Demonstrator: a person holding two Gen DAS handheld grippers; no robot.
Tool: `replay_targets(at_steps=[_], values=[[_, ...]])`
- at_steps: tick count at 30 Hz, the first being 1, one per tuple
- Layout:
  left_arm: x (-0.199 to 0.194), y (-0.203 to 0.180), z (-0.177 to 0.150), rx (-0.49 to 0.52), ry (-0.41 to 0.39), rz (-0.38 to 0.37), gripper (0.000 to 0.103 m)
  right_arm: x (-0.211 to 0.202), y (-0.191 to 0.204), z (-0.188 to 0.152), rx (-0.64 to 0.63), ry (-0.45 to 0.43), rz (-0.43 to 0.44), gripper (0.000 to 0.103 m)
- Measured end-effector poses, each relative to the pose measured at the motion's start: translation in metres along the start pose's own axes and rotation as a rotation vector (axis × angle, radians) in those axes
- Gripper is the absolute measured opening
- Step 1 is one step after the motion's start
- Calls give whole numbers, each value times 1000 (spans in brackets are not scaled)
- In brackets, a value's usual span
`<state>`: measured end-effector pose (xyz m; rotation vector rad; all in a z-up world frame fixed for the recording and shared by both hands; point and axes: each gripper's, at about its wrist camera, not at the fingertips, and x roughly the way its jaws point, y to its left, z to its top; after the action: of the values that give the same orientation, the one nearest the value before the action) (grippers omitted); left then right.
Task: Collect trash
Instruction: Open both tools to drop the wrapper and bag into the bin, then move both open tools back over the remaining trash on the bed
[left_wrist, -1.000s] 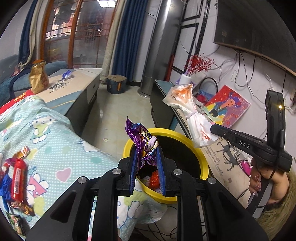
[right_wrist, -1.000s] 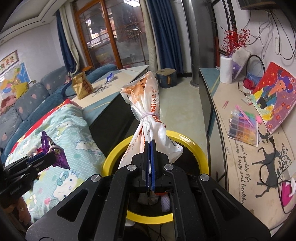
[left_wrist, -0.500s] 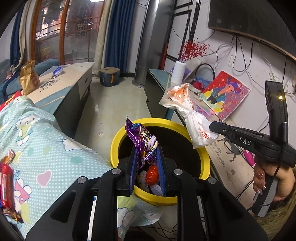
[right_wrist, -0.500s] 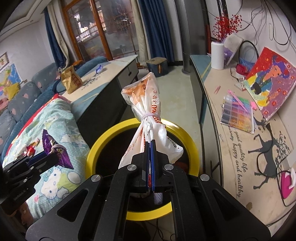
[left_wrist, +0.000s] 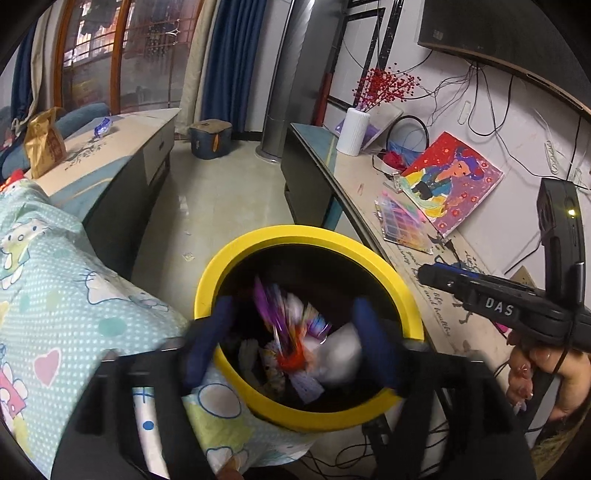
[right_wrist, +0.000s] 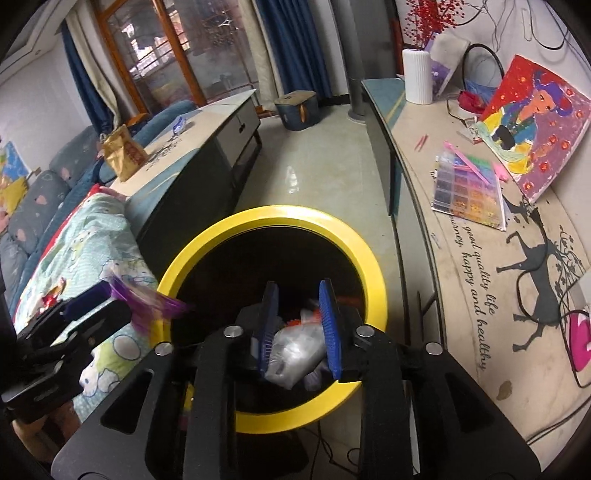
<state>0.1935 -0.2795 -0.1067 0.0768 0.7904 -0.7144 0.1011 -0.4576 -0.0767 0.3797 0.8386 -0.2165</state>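
Observation:
A yellow-rimmed black trash bin (left_wrist: 306, 240) stands between the bed and a side counter; it also shows in the right wrist view (right_wrist: 280, 218). My left gripper (left_wrist: 291, 343) is open above the bin, and the purple snack wrapper (left_wrist: 273, 314) is blurred between its fingers, dropping in. In the right wrist view the purple wrapper (right_wrist: 147, 299) is still at the left gripper's tips over the rim. My right gripper (right_wrist: 299, 325) is open over the bin. The white plastic bag (right_wrist: 295, 350) lies inside below it, also seen in the left wrist view (left_wrist: 343, 354).
A bed with a cartoon-print cover (left_wrist: 55, 288) lies left of the bin. A counter (right_wrist: 480, 266) with a painting (right_wrist: 532, 122), bead box (right_wrist: 469, 192) and white vase (right_wrist: 417, 75) runs on the right. A brown snack bag (left_wrist: 44, 142) and blue wrapper (left_wrist: 103, 125) sit on the far cabinet.
Both grippers have opened over the bin. The white plastic bag has fallen from the right gripper into the bin, and the purple wrapper is leaving the left gripper.

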Motion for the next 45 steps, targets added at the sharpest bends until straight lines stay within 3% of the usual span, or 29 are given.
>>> replay_targets(at_steps=[5,18,22,25,45], values=[[-12,4,-1,-4,-10,19,93,-7,2,2,1,-34,-6,35],[-82,34,-13,-107,-129,109,97,-34,39,7,-113,-146,32,53],[-99,43,-16,-134,-158,130,97,-44,49,7,-144,-182,45,54],[-112,51,-19,-156,-175,151,97,-50,58,7,-164,-203,56,61],[-184,104,-35,-299,-294,262,97,-69,130,-18,-302,-214,190,63]])
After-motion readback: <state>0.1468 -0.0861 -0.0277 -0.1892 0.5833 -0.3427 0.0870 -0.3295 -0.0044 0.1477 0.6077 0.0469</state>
